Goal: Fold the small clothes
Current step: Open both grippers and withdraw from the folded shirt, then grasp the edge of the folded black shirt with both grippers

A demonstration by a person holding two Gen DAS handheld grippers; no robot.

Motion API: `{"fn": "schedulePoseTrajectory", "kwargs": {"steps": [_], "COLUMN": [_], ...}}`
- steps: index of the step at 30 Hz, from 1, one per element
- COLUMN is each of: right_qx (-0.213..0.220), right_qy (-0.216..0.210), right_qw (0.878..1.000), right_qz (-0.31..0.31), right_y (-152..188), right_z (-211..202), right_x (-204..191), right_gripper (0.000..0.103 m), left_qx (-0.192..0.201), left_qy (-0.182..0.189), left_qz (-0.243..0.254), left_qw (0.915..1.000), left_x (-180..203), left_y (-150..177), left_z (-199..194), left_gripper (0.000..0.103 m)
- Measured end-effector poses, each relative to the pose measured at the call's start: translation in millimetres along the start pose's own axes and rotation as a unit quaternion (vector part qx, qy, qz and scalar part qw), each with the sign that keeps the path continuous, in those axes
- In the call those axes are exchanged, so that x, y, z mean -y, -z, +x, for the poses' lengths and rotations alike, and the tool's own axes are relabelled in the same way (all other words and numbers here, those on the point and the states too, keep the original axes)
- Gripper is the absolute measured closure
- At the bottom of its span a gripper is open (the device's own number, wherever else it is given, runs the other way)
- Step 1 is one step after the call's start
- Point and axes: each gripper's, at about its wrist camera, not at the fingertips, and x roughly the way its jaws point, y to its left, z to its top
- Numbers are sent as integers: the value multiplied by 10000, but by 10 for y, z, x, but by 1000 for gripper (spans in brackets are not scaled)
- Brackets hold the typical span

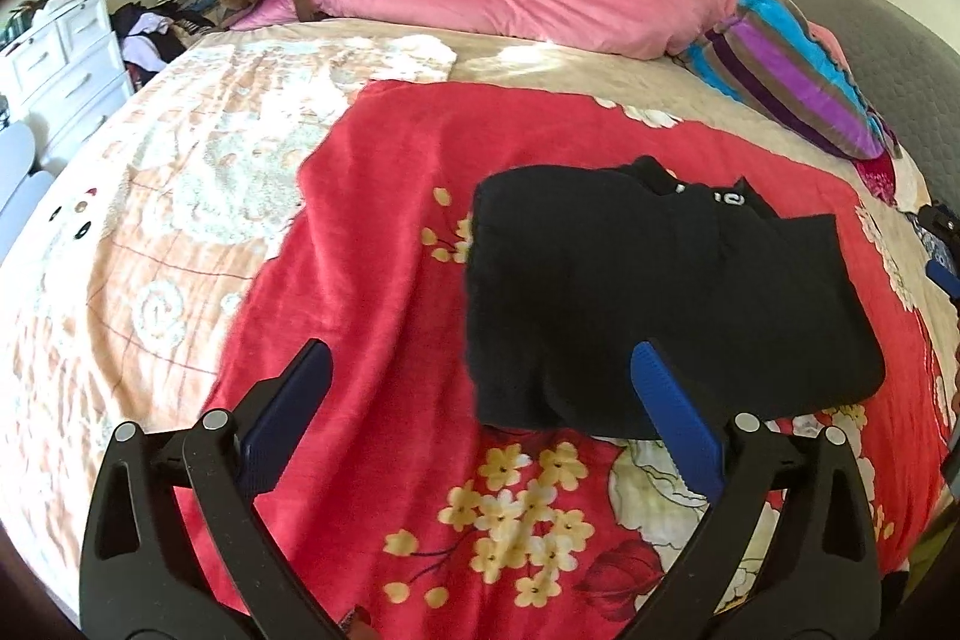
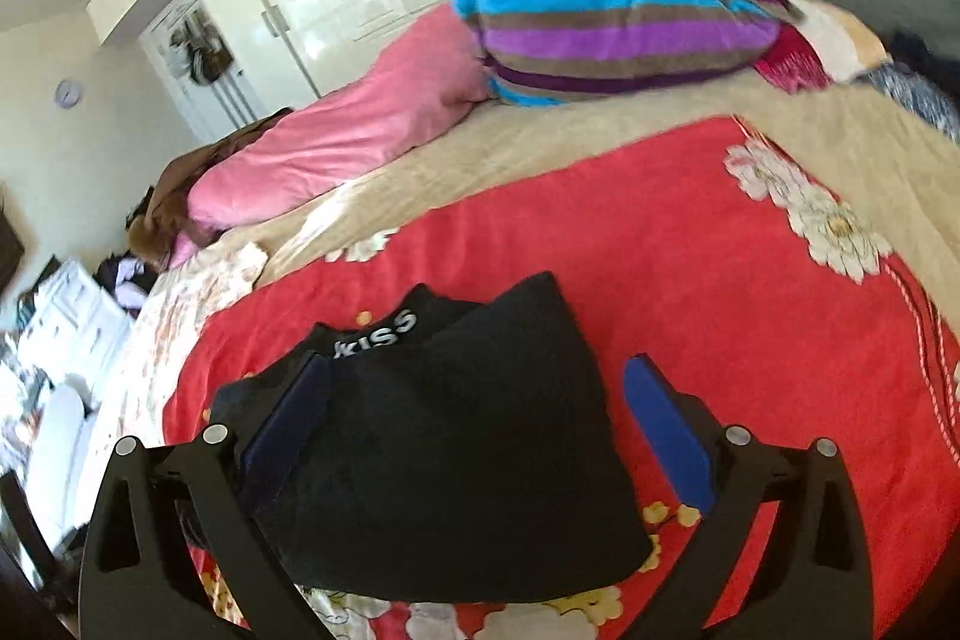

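Black garment (image 1: 660,292) lies folded on the red floral blanket (image 1: 372,280) of the bed, ahead of our wide, empty left gripper (image 1: 480,412) and beneath our equally wide right gripper (image 2: 480,424). We judge it light, soft and limp; take hold at a folded edge or corner.
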Motion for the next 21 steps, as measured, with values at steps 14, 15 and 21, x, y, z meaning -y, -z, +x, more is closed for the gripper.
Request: {"fn": "schedulePoseTrajectory", "kwargs": {"steps": [14,15,21], "right_qx": [-384,-429,-315], "right_qy": [-626,-666,-460], "right_qw": [9672,9574,8927], "right_qz": [-2432,-2777,-4472], "right_y": [866,1005,1676], "right_z": [154,186,365], "right_x": [-1567,-1725,-2301], "right_gripper": [5,5,5], "left_qx": [56,52,2], "left_qy": [-256,-268,-306], "left_qz": [-655,-691,-676], "left_qw": [9975,9972,9972], "left_x": [-634,-674,-781], "left_y": [-41,-42,-129], "left_z": [-20,-8,142], "left_gripper": [9,9,9]}}
